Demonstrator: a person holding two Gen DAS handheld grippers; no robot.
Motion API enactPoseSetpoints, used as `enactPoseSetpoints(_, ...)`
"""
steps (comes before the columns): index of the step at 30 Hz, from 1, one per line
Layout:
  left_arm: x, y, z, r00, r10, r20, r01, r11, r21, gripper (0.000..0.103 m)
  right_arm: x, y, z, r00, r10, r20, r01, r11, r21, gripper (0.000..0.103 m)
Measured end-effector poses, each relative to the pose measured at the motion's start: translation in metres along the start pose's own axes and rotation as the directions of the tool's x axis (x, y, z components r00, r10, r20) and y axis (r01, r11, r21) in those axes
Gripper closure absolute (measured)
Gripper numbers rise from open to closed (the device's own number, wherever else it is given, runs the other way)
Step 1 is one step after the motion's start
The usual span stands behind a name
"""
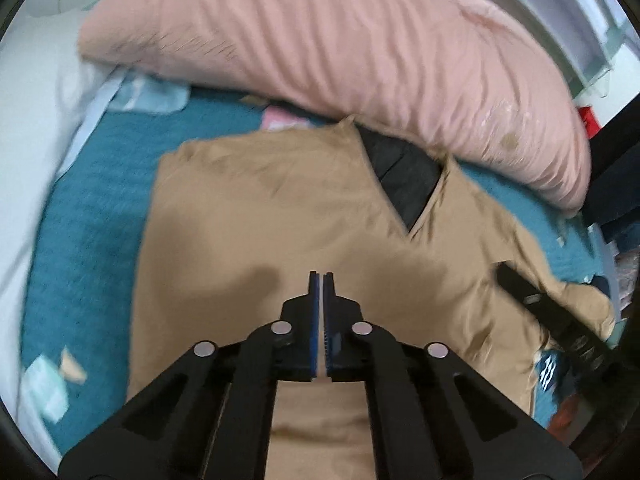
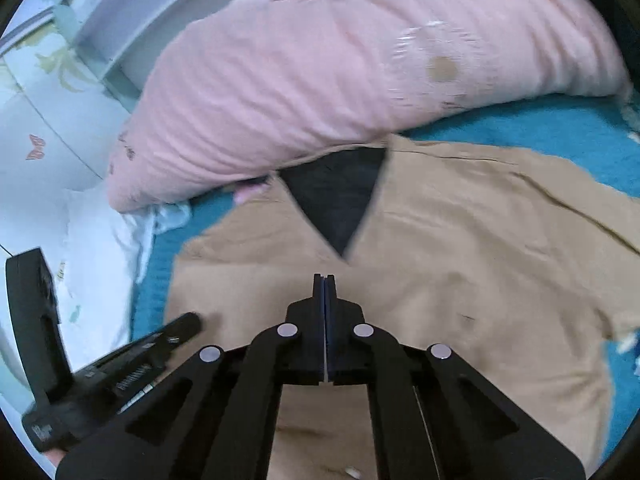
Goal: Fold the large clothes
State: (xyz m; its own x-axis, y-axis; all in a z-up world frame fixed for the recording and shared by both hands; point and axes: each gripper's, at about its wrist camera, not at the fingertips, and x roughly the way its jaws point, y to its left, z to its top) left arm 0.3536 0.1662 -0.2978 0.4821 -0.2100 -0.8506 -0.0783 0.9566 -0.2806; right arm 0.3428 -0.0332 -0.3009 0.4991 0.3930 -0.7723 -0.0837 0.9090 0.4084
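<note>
My tan jacket (image 1: pixel 280 216) lies flat on the teal blanket (image 1: pixel 80 240), black lining (image 1: pixel 404 176) showing at the collar. A big pink pillow (image 1: pixel 320 48) butts against that collar. Pale shelves (image 1: pixel 560 20) sit beyond the pillow. My left gripper (image 1: pixel 322 276) and right gripper (image 2: pixel 324 278) hover above the jacket, both pinched closed, empty.

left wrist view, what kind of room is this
Most likely a bedroom: a tan garment is spread on a teal bedspread, with a big pink pillow behind it and white bedding alongside.
</note>
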Motion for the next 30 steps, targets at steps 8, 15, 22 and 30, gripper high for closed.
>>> enactPoseSetpoints(8, 0.069, 0.033, -0.008, 0.998, 0.052, 0.018, -0.053, 0.998, 0.026, 0.103, 0.083, 0.002, -0.026, 0.997, 0.025, -0.073, -0.028, 0.999, -0.042, 0.103)
enactPoseSetpoints(15, 0.045, 0.078, -0.038, 0.979, 0.148, 0.139, -0.165, 0.98, 0.116, 0.101, 0.041, -0.049, -0.032, 0.976, -0.212, 0.044, 0.216, 0.951, -0.223, 0.103)
enactPoseSetpoints(22, -0.01, 0.1, -0.046, 0.958, 0.226, 0.178, -0.226, 0.974, -0.019, 0.103, -0.015, -0.055, -0.021, 0.975, -0.19, 0.111, 0.203, 0.972, -0.121, 0.103)
enactPoseSetpoints(30, 0.007, 0.057, -0.083, 0.992, 0.087, 0.096, -0.084, 0.996, -0.036, 0.103, 0.009, 0.013, -0.058, 1.0, 0.004, -0.02, -0.007, 0.988, -0.154, 0.103)
